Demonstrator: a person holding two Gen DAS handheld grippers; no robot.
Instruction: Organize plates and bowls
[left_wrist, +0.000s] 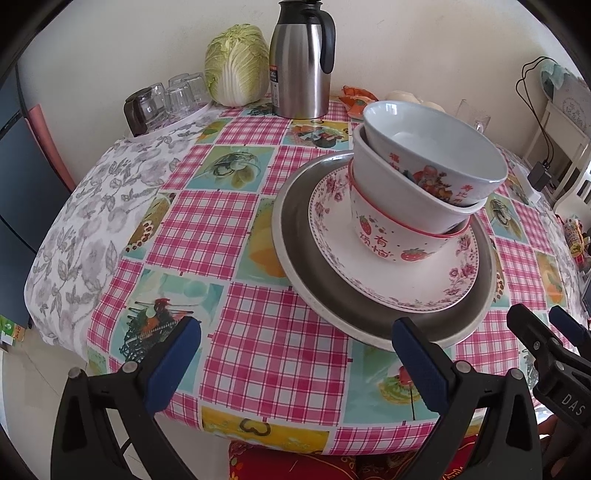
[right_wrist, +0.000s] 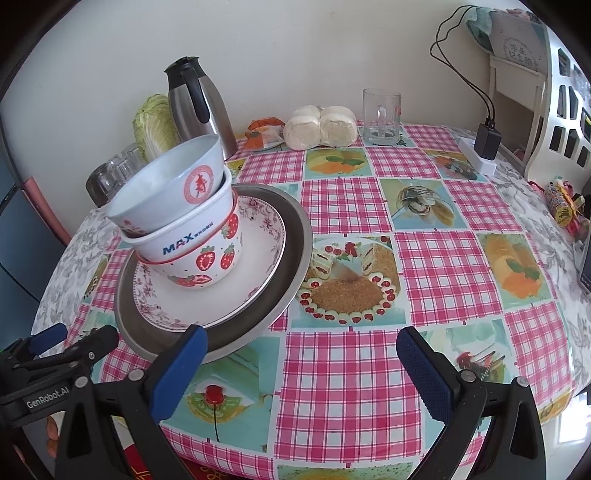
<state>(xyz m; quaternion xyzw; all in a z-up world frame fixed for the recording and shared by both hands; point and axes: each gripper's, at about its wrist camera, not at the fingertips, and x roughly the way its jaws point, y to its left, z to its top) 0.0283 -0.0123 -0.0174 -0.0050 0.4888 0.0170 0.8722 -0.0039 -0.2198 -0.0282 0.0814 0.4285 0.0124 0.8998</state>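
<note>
1. Three bowls sit nested, one inside another, on a floral plate (left_wrist: 373, 266), which rests in a wide metal plate (left_wrist: 295, 221). The whole stack stands on the checked tablecloth (left_wrist: 236, 229), toward the near edge of the table.
2. Bottom of the nest is the strawberry bowl (right_wrist: 207, 262); the white MAX bowl (right_wrist: 177, 240) sits in it, and the pale top bowl (right_wrist: 166, 192) sits in that one, tilted, not seated level. I judge the nest is loosely dropped rather than squared up.
3. Largest at the bottom, smallest footprint on top: this reads as the sorted arrangement the task wants, so I judge the job near its end or finished.
4. My left gripper (left_wrist: 295, 354) has its jaws wide apart and holds nothing; its right blue pad is just at the metal plate's near rim, contact unclear.
5. My right gripper (right_wrist: 301, 365) is likewise spread and empty, hanging over bare cloth beside the stack, its left pad close to the rim.
6. Risk note: the tilted top bowl could slide if the stack is nudged or lifted by one rim. If moved, I would take the metal plate from both sides.
7. Thermos jug (left_wrist: 301, 62), cabbage (left_wrist: 236, 66) and upturned glasses (left_wrist: 166, 99) stand well apart at the far side.
</note>
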